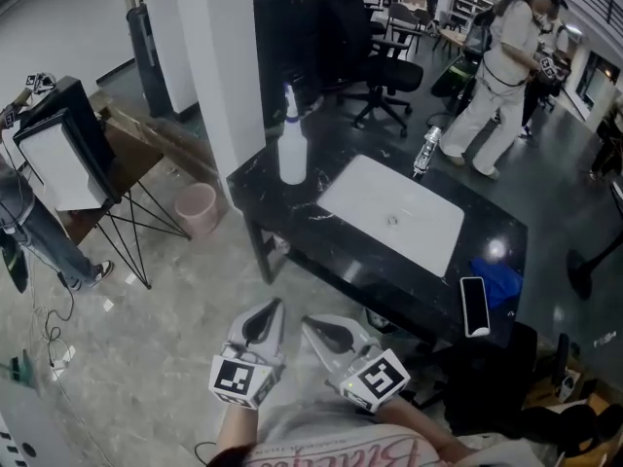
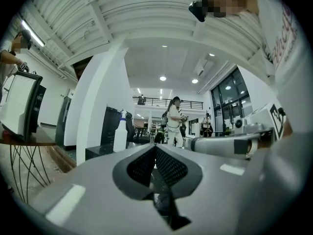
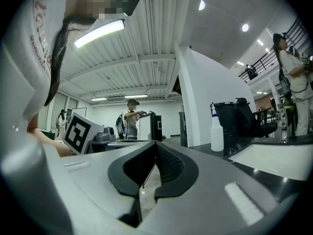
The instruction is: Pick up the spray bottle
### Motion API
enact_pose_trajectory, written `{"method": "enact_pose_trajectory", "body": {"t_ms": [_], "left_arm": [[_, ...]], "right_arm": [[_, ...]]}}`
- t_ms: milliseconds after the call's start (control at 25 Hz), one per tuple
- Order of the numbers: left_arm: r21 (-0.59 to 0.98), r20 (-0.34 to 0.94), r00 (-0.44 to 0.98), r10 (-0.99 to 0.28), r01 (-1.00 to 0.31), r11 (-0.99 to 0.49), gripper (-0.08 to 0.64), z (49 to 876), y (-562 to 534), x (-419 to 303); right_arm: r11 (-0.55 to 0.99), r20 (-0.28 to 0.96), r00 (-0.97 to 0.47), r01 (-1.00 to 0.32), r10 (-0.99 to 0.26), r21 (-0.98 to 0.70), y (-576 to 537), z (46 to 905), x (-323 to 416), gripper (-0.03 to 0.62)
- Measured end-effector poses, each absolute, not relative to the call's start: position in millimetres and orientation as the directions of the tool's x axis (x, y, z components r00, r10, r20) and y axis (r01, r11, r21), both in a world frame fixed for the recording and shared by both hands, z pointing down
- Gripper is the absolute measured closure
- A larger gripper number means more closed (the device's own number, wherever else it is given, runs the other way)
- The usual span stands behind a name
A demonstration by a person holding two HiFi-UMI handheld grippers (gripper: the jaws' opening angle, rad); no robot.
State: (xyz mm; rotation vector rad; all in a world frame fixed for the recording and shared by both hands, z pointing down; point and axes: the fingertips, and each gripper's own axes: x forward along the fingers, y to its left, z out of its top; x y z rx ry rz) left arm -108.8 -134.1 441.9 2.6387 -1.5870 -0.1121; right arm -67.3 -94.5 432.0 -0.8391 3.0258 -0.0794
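Note:
A white spray bottle with a blue collar stands upright at the far left corner of the black table. It also shows far ahead in the left gripper view as the spray bottle, and at the right of the right gripper view as the spray bottle. Both grippers are low in the head view, short of the table's near edge and well away from the bottle. My left gripper is shut with nothing in it, its tips meeting. My right gripper beside it looks shut and empty too, tips together.
A white rectangular basin or mat fills the table's middle. A phone and a blue cloth lie at its right end, a water bottle at the far edge. A pink bucket, a light stand and a person are around.

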Motion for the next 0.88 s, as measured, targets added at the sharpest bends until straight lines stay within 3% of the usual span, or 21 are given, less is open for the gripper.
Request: {"method": "enact_pose_trajectory", "body": {"t_ms": [360,440,560,880], "left_arm": [[0.095,-0.018,0.498,-0.867,-0.862,-0.497,0.56,448.7,-219.2,-113.4],[0.093,-0.018,0.512,-0.859,-0.854,-0.511,0.482,445.1,-242.6,-112.5],[0.079,-0.009,0.52,-0.854,-0.851,-0.519,0.456,441.4,-279.9,-115.5],[0.056,0.028,0.511,-0.859,-0.859,-0.509,0.212,444.4,-367.4,-124.8]], "right_arm": [[0.815,-0.009,-0.816,-0.576,-0.577,-0.069,-194.0,425.2,-73.0,0.604],[0.809,-0.009,-0.81,-0.584,-0.586,-0.069,-219.6,422.2,-75.4,0.604],[0.802,-0.01,-0.804,-0.593,-0.595,-0.068,-255.4,416.2,-78.3,0.604],[0.79,-0.031,-0.791,-0.608,-0.611,-0.077,-331.0,404.1,-86.2,0.604]]}}
